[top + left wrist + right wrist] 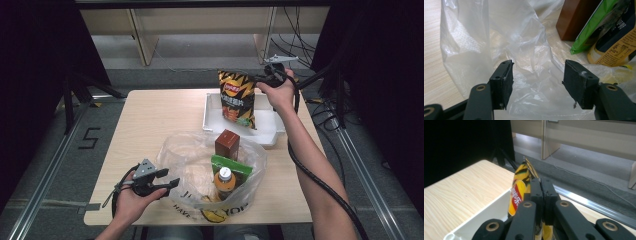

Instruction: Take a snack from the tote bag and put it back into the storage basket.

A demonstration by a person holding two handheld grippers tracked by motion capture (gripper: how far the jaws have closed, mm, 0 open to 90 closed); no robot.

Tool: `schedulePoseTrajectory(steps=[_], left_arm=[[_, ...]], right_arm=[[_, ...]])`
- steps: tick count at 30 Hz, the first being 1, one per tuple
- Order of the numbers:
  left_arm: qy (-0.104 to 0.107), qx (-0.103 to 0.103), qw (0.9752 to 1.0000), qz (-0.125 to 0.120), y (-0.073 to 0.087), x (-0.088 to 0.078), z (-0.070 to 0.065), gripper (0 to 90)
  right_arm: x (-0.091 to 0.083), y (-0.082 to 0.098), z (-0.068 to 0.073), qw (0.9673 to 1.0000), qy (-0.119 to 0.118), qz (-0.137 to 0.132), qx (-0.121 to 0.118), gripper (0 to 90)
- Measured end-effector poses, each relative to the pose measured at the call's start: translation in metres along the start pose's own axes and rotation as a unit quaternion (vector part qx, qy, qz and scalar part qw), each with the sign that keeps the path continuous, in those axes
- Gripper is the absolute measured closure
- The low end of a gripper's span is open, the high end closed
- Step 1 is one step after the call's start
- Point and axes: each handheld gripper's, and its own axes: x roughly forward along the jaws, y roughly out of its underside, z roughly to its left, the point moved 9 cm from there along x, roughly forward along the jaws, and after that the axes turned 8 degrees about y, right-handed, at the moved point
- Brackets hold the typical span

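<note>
— What is the right gripper (264, 79) holding?

— A yellow and black striped foil bag of crisps (238, 98) with a red round logo and a picture of orange crisps low on its front. Its jaws are pinched tight on the bag's upper right edge, so the bag hangs upright above the white rectangular plastic tray (213, 121) at the far side of the light wooden table (150, 115). In the right gripper view the bag (520, 191) is seen edge-on, thin and flat, just ahead of the closed jaws.

— And the left gripper (167, 178)?

— Its jaws stand wide apart with nothing pressed between them, at the near left edge of the crinkled clear plastic bag (187, 150).

— What sits in that bag?

— A brown cardboard box (227, 144), a green flat packet (231, 166) and a bottle with an orange label (225, 184), close together.
</note>
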Motion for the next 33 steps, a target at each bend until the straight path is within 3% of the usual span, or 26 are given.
schedulePoseTrajectory(steps=[1,8,9,13,15,20,21,29,33], left_arm=[[0.000,0.000,1.0000,0.000,0.000,0.000,0.000,40.3],[0.001,0.001,1.0000,0.001,0.000,0.000,0.000,40.3],[0.003,0.001,1.0000,0.002,0.001,0.000,0.000,40.3],[0.001,0.001,1.0000,0.002,0.000,0.000,0.000,40.3],[0.001,0.001,1.0000,0.001,0.000,0.000,0.000,40.3],[0.004,0.001,1.0000,0.000,0.000,0.001,-0.001,40.3],[0.004,0.001,1.0000,0.000,0.000,0.001,-0.001,40.3],[0.001,0.001,1.0000,0.003,0.001,0.000,0.000,40.3],[0.005,0.000,1.0000,0.002,0.001,0.001,-0.001,40.3]], right_arm=[[0.001,0.001,-0.002,0.9999,0.001,-0.001,-0.012,89.7],[0.002,0.005,-0.010,0.9991,0.019,0.013,-0.036,88.5],[0.002,0.005,-0.010,0.9993,0.023,0.012,-0.027,88.5],[0.005,0.007,-0.014,0.9989,0.034,0.005,-0.033,87.9],[0.005,0.009,-0.016,0.9986,0.038,0.016,-0.034,86.9],[0.007,0.010,-0.021,0.9982,0.054,0.012,-0.025,82.0],[0.007,0.011,-0.022,0.9983,0.051,0.014,-0.026,79.5],[0.004,0.013,-0.030,0.9958,0.089,0.005,0.017,59.0],[-0.002,0.011,-0.034,0.9938,0.110,-0.007,0.018,53.7]])
